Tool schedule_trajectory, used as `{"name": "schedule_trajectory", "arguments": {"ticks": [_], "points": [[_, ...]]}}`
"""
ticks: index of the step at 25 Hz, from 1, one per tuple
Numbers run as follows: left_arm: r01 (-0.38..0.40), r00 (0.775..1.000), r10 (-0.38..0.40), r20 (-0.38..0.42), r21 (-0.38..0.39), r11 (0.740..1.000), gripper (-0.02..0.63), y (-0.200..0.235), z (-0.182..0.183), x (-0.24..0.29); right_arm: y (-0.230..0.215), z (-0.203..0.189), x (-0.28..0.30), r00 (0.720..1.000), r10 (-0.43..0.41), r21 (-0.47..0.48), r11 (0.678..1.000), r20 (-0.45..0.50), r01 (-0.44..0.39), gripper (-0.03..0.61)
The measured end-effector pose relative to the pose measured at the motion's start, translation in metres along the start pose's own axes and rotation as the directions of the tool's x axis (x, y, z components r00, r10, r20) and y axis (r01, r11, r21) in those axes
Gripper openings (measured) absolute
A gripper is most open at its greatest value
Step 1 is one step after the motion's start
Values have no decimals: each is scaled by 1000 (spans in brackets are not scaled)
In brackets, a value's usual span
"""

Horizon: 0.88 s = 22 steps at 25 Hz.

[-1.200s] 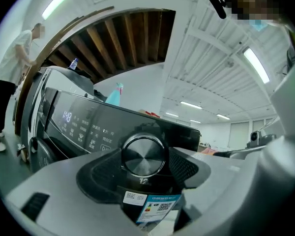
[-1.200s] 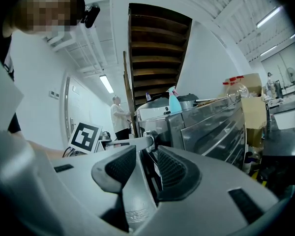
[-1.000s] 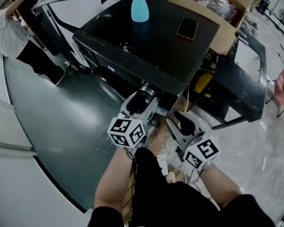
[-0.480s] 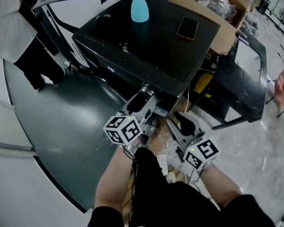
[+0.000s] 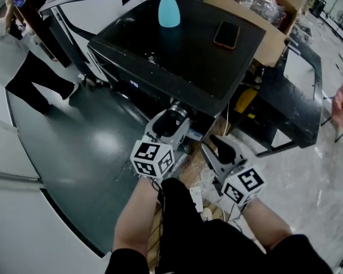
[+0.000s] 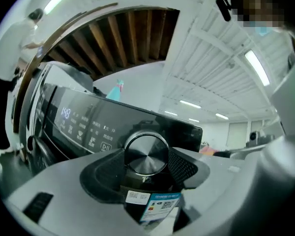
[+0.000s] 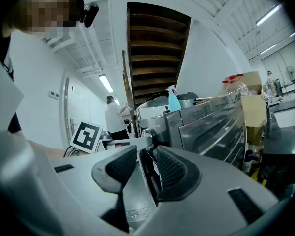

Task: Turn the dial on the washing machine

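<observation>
The dark washing machine (image 5: 177,50) stands in front of me; its lit control panel (image 6: 83,124) faces my grippers. The round metal dial (image 6: 146,154) sits on that panel, and my left gripper (image 6: 146,157) is shut on it, with the ribbed pads (image 6: 183,165) pressing its sides. In the head view the left gripper (image 5: 170,121) reaches the machine's front edge. My right gripper (image 5: 218,142) hangs lower right, away from the machine. Its jaws (image 7: 146,168) are closing slightly, a narrow gap is left, and nothing is between them.
A blue spray bottle (image 5: 168,7) and a phone (image 5: 226,33) lie on the machine's top. A cardboard box (image 5: 274,44) stands at its right, a black frame table (image 5: 300,96) beyond. Cables (image 5: 208,181) lie on the floor below. A person (image 5: 17,61) stands at left.
The left gripper twisted on the dial half a second ago and has turned back to its earlier angle. The person at left has shifted. The right gripper has stayed in place.
</observation>
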<state>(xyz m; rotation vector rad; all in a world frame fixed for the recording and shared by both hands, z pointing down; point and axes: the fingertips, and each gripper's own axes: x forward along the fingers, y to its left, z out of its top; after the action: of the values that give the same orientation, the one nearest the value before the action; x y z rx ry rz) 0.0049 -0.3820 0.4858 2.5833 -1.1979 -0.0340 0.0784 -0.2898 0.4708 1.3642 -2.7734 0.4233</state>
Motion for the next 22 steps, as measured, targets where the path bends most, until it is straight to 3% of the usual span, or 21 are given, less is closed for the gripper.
{"name": "schedule_trajectory", "arguments": {"ticks": [3, 5, 15, 22], "points": [[-20, 999, 26, -26, 196, 980, 272, -3, 1, 0, 0, 0, 0, 1000, 0, 1, 1000, -2, 0, 115], [-22, 999, 30, -32, 229, 973, 272, -4, 0, 1, -1, -1, 0, 1000, -1, 3, 1000, -3, 1, 115], [1, 1000, -1, 3, 105, 995, 279, -6, 0, -1, 0, -2, -1, 1000, 0, 6, 1000, 0, 0, 116], [23, 999, -19, 43, -94, 995, 290, -3, -2, -3, 2, -2, 0, 1000, 0, 10, 1000, 5, 0, 117]]}}
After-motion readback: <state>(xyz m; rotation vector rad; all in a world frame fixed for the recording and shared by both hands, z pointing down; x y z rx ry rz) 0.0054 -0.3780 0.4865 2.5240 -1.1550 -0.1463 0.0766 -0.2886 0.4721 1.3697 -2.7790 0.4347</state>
